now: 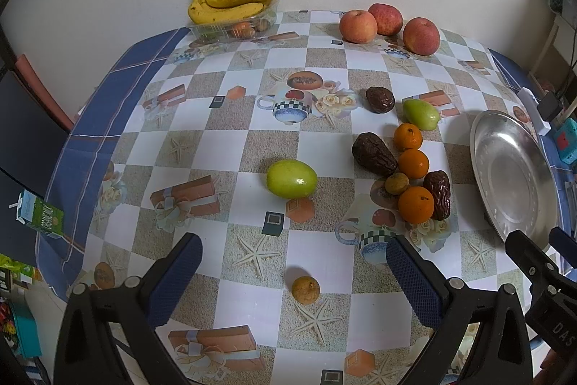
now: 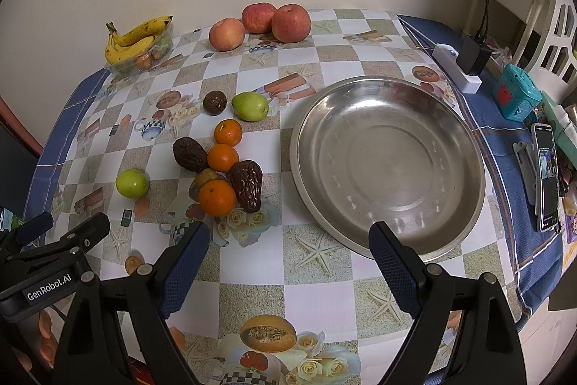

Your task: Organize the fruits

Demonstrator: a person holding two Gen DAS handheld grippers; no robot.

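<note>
My left gripper (image 1: 294,249) is open and empty above the table's near edge; a small brown fruit (image 1: 305,290) lies between its fingers. A green fruit (image 1: 291,178) lies ahead of it. A cluster of oranges (image 1: 415,204), dark wrinkled dates (image 1: 373,154) and another green fruit (image 1: 420,114) sits to the right. My right gripper (image 2: 288,239) is open and empty, near the front rim of the empty steel plate (image 2: 387,165). The cluster (image 2: 216,197) is to its left. Three apples (image 2: 290,23) stand at the back.
Bananas (image 1: 230,4) rest on a clear plastic tray (image 1: 230,29) at the back left. A power strip (image 2: 458,67), a teal box (image 2: 515,94) and a phone (image 2: 546,175) lie along the right table edge. A green carton (image 1: 41,217) is off the left edge.
</note>
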